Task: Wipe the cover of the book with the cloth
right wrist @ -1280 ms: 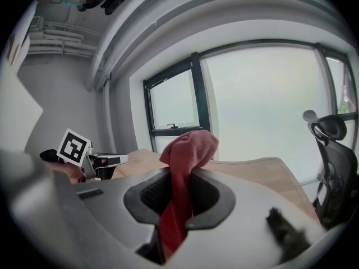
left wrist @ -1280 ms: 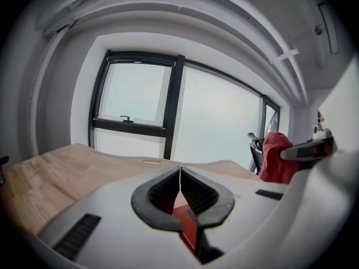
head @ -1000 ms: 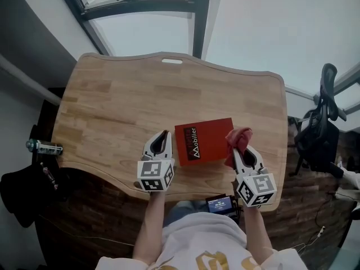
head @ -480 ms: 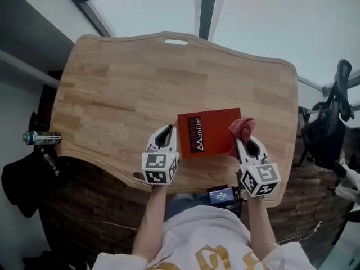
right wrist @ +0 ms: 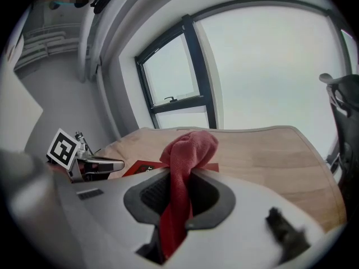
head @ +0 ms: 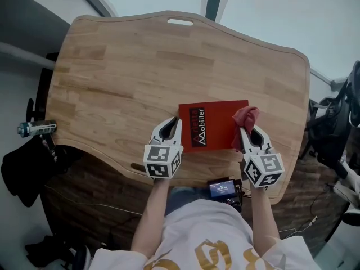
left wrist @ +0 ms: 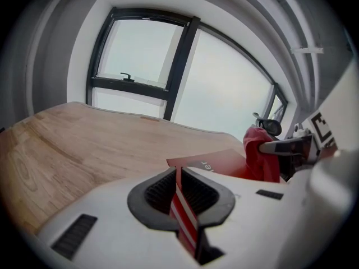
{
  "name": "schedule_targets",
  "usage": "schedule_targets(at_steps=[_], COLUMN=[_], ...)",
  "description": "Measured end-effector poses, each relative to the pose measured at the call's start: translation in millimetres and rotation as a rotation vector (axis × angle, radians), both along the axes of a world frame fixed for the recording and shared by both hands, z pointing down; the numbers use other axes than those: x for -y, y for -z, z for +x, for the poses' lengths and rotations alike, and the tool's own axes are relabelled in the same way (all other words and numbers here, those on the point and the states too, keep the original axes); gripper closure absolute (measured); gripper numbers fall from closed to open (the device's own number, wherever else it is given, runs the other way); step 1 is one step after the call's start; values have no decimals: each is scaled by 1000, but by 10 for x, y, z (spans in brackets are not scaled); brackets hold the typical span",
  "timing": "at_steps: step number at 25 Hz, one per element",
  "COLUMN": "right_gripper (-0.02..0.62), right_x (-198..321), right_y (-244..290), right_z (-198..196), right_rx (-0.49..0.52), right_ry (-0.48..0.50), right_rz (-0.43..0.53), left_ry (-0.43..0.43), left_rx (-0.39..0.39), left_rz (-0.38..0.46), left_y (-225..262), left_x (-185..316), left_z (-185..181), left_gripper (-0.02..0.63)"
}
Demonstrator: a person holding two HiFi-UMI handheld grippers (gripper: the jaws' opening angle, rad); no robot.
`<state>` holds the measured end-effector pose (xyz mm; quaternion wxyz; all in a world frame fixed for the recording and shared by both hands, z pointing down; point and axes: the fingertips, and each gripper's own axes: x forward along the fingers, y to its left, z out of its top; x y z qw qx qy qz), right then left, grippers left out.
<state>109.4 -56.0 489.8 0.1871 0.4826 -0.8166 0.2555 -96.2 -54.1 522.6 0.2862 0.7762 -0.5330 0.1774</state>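
Note:
A red book (head: 216,125) with white lettering lies flat near the front edge of the wooden table (head: 135,66). My left gripper (head: 175,121) is shut and holds nothing, its tips just off the book's left edge. My right gripper (head: 243,129) is shut on a bunched red cloth (head: 246,116) that hangs over the book's right edge. In the left gripper view, the book (left wrist: 216,162) lies beyond the closed jaws (left wrist: 178,177), with the cloth (left wrist: 259,153) to the right. The right gripper view shows the cloth (right wrist: 188,150) pinched between the pads, the book (right wrist: 143,166) behind it.
A bottle (head: 35,128) and a dark garment (head: 22,173) lie beside the table on the left. An office chair (head: 340,117) stands to the right. A small lit screen (head: 222,188) sits below the table's front edge. Large windows (left wrist: 140,55) stand beyond the far edge.
Both grippers have sunk toward the table. The left tips have come closer to the book's left edge; the cloth has come lower over the book's right edge.

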Motion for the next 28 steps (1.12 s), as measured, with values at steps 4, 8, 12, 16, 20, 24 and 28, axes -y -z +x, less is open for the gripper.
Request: schedule_targets(at_steps=[4, 8, 12, 16, 20, 24, 28], right_gripper=[526, 526, 526, 526, 526, 526, 526], right_x=[77, 145, 223, 265, 282, 310, 310], right_y=[-120, -227, -304, -355, -424, -472, -500], right_z=[8, 29, 28, 39, 40, 20, 15], right_rx=[0, -5, -5, -34, -97, -129, -139], right_ry=[10, 15, 17, 28, 29, 39, 35], right_rz=[-24, -48, -63, -75, -114, -145, -163], left_ry=[-1, 10, 20, 25, 45, 42, 37], left_rx=[-10, -22, -48, -98, -151, -220, -277], left_rz=[-41, -80, -75, -82, -96, -116, -139], left_y=[-122, -208, -200, -216, -240, -252, -276], left_x=[8, 8, 37, 49, 33, 33, 30], left_z=[39, 68, 46, 66, 79, 96, 97], left_gripper=[521, 482, 474, 474, 474, 502, 506])
